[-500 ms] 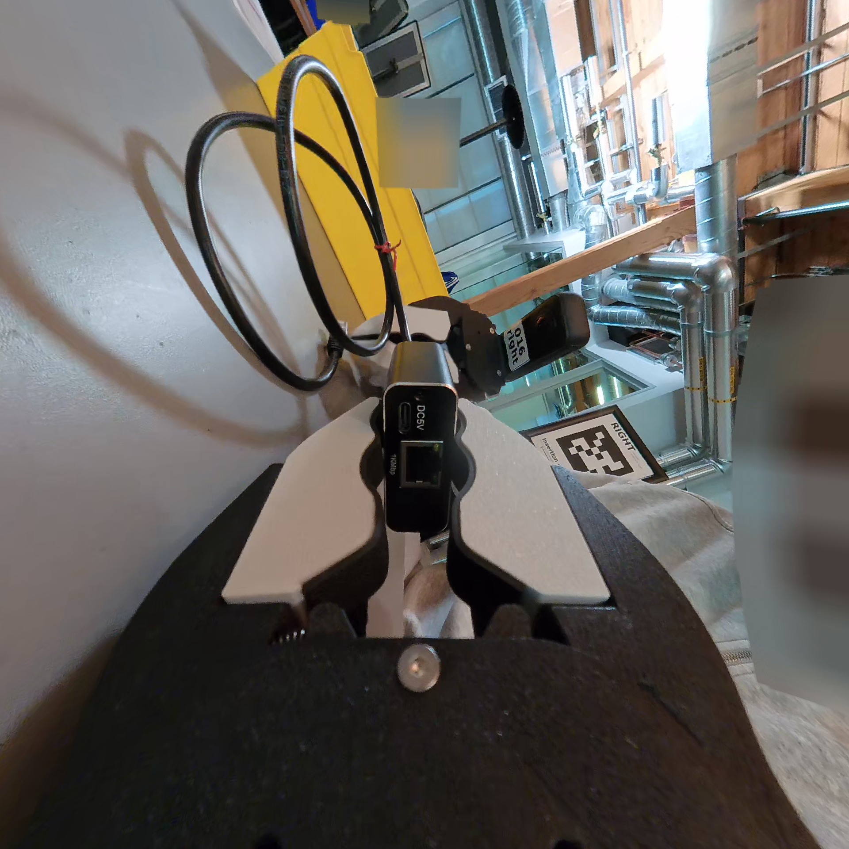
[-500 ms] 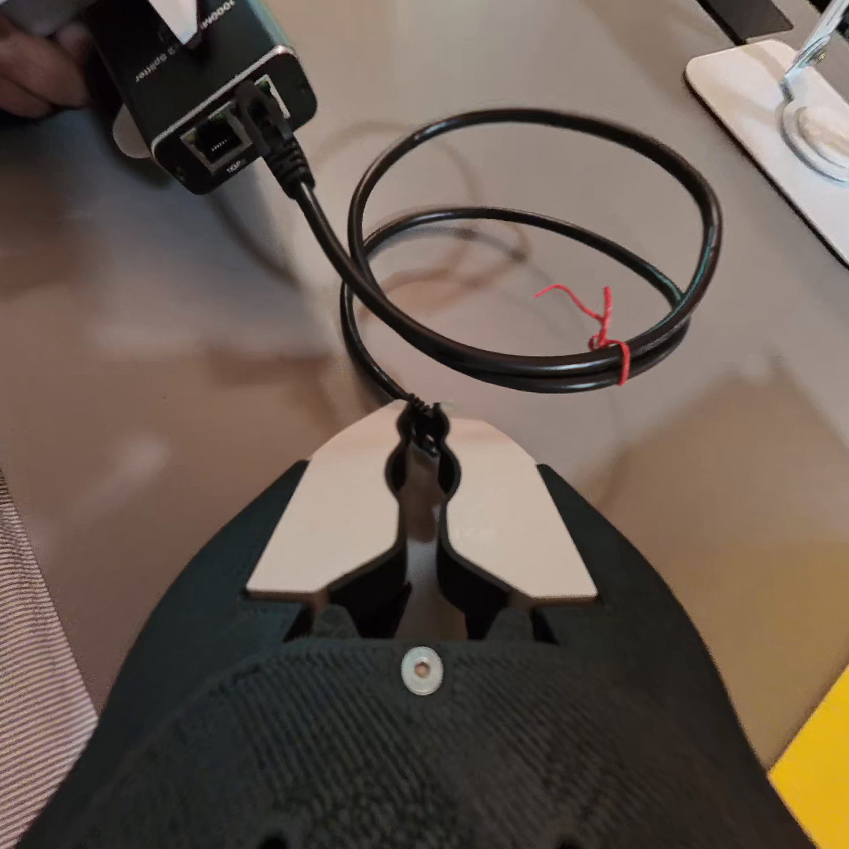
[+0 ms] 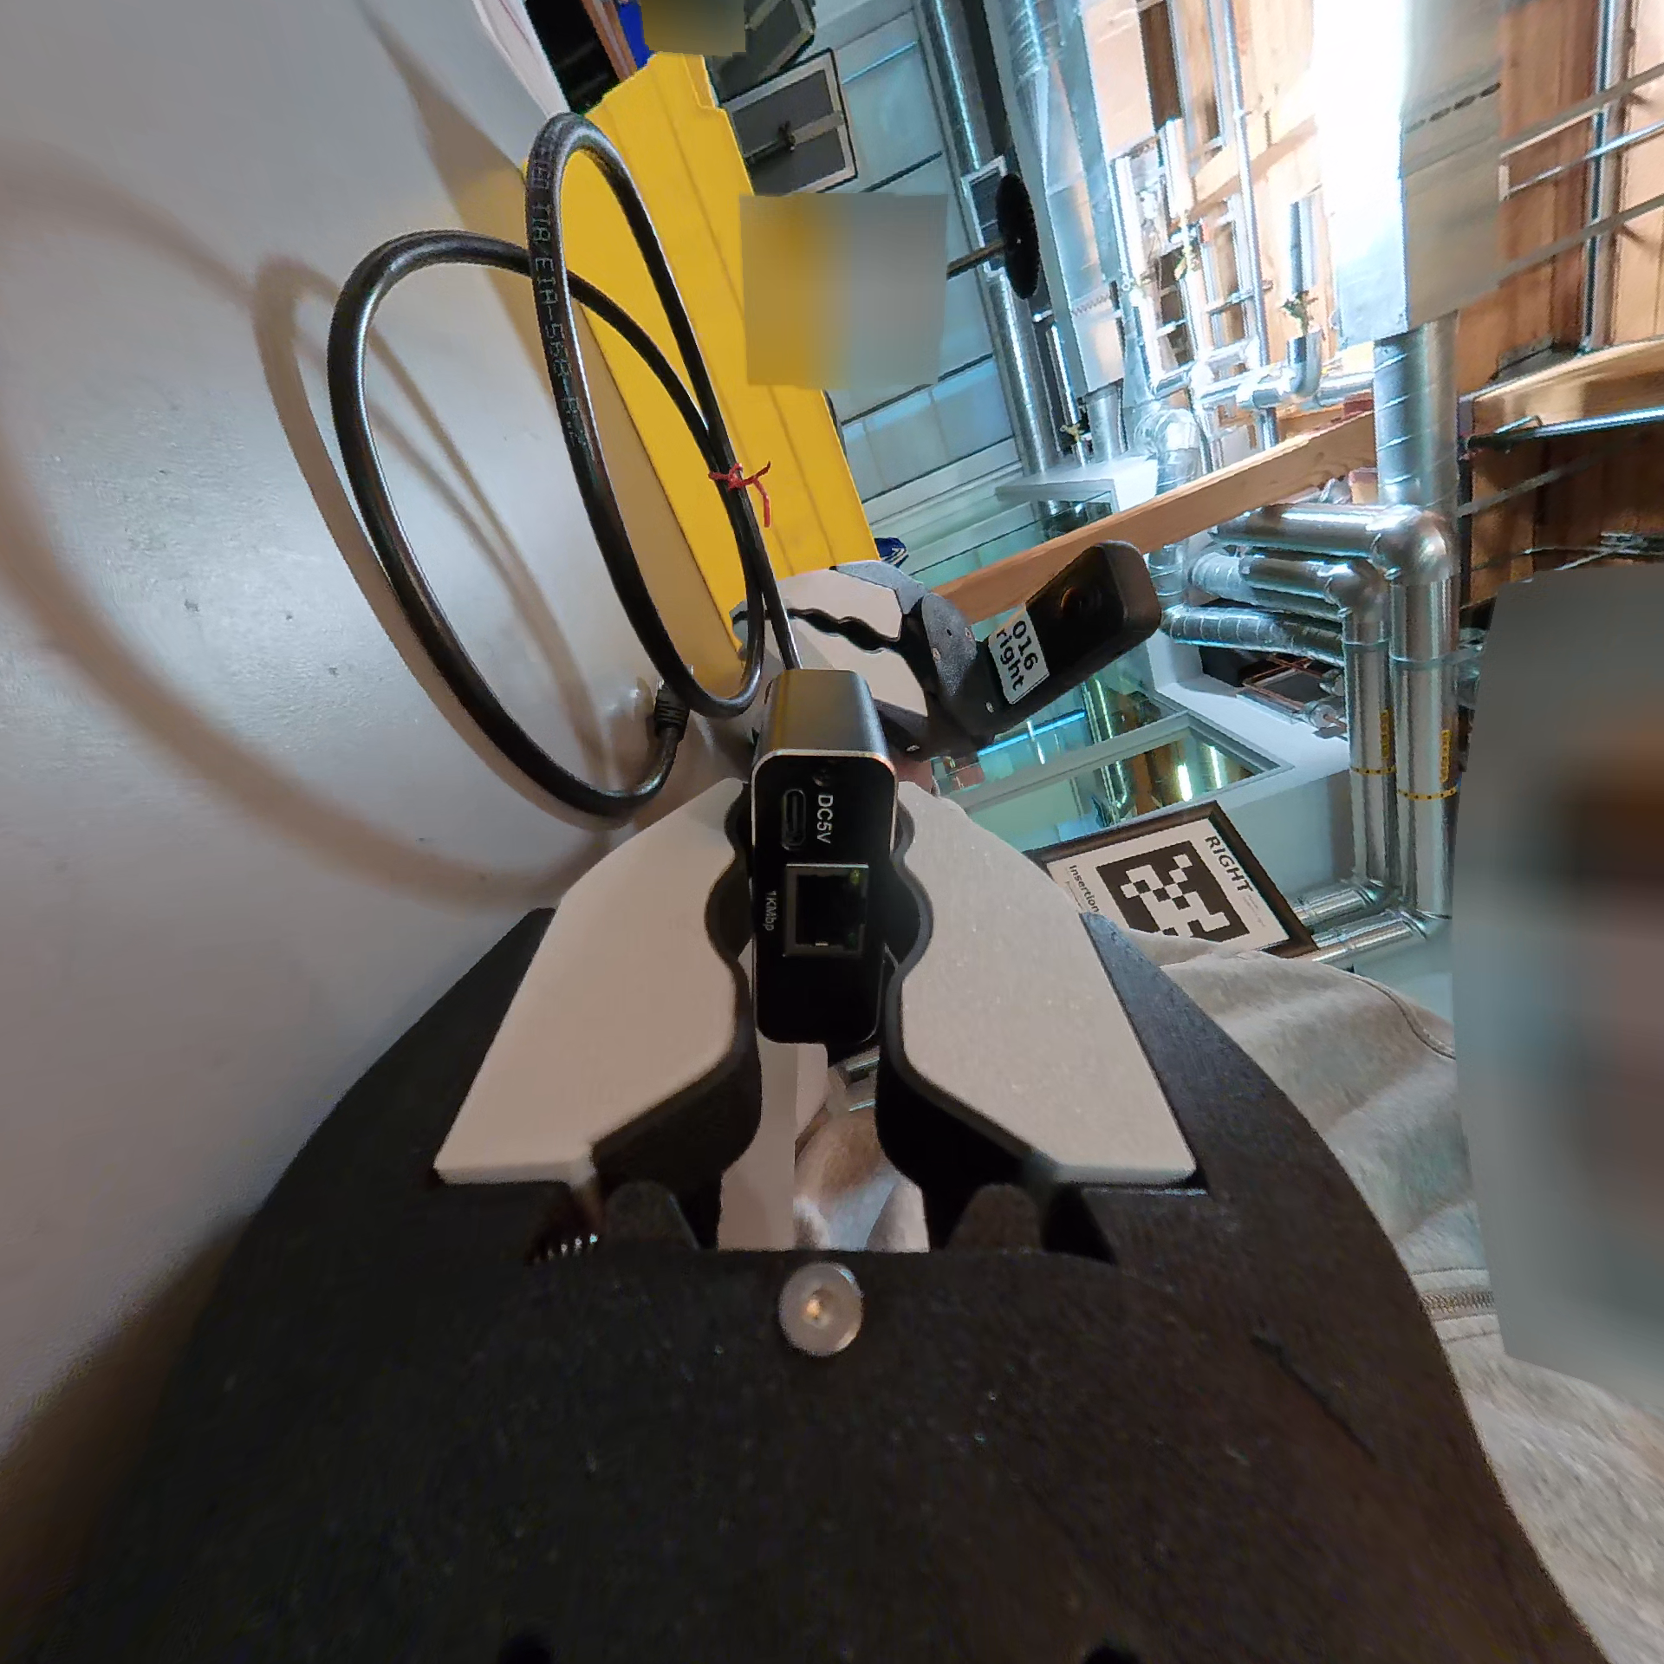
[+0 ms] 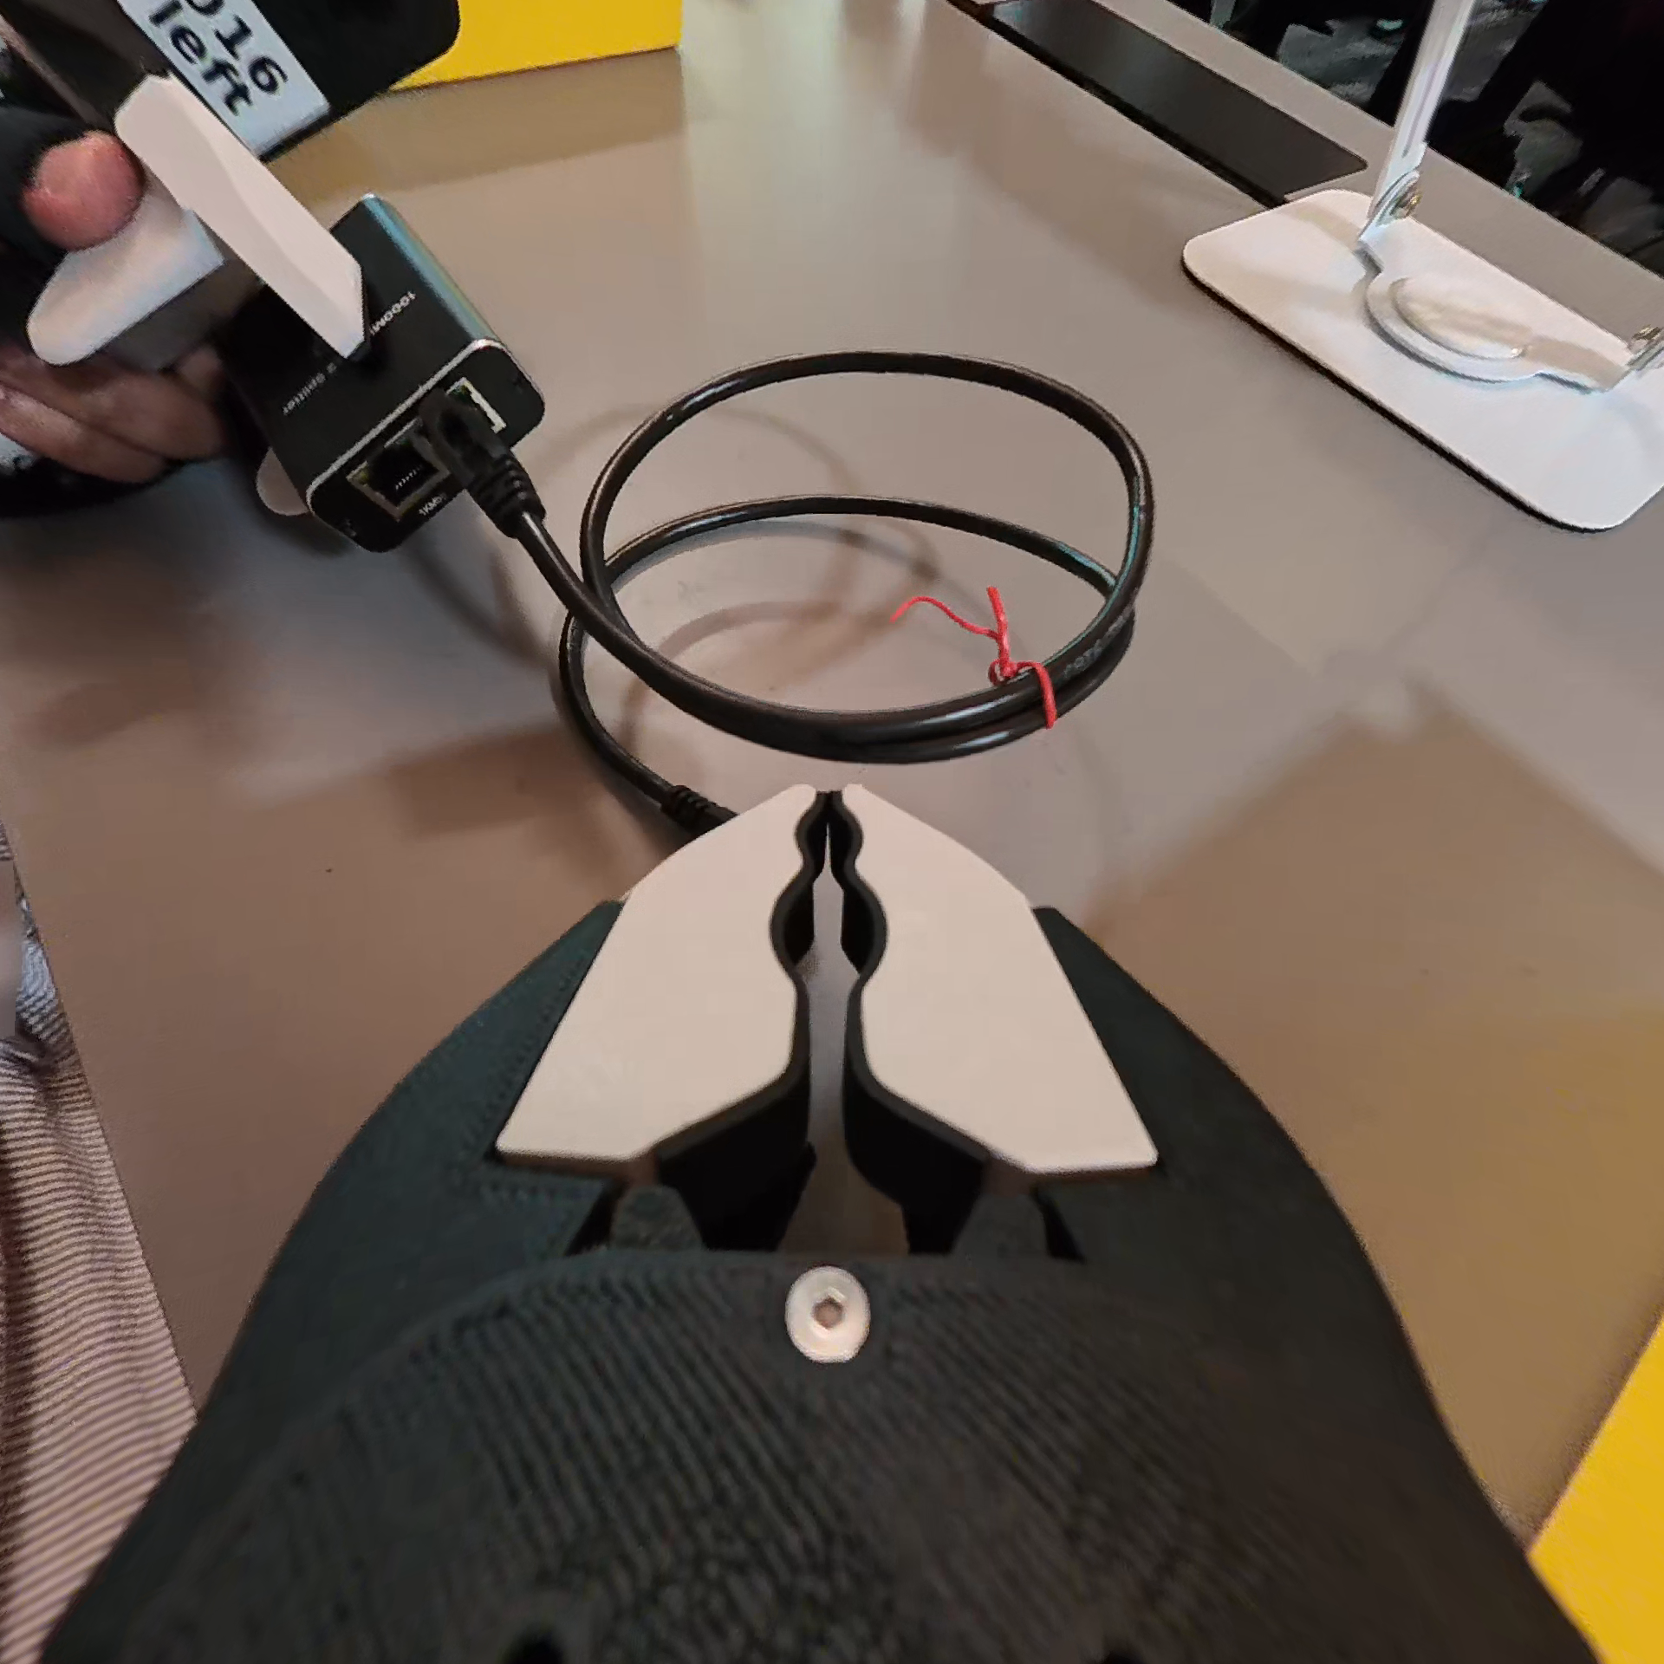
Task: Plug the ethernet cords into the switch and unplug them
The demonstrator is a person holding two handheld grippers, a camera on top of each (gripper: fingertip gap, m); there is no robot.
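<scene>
My left gripper (image 3: 824, 810) is shut on the small black switch (image 3: 824, 900), held above the grey table (image 3: 180, 720). In the right wrist view the switch (image 4: 405, 396) is at the upper left. One plug of the black ethernet cord (image 4: 900, 720) sits in one of its two front ports; the other port is empty. The cord is coiled and bound with a red tie (image 4: 1017, 666). Its free plug (image 4: 689, 804) lies on the table just left of my right gripper (image 4: 827, 797), which is shut and empty. The free plug also shows in the left wrist view (image 3: 668, 720).
A white monitor stand base (image 4: 1441, 360) sits at the far right of the table. A yellow sheet (image 4: 1603, 1486) lies at the near right edge, with more yellow (image 3: 684, 270) beyond the cord. A framed marker card (image 3: 1171, 891) stands behind the switch. A person's hand (image 4: 81, 180) holds the left gripper.
My right gripper has let go of the cord's free plug, pulled back a little and closed empty. The plug now lies on the table. The left gripper still holds the switch.
</scene>
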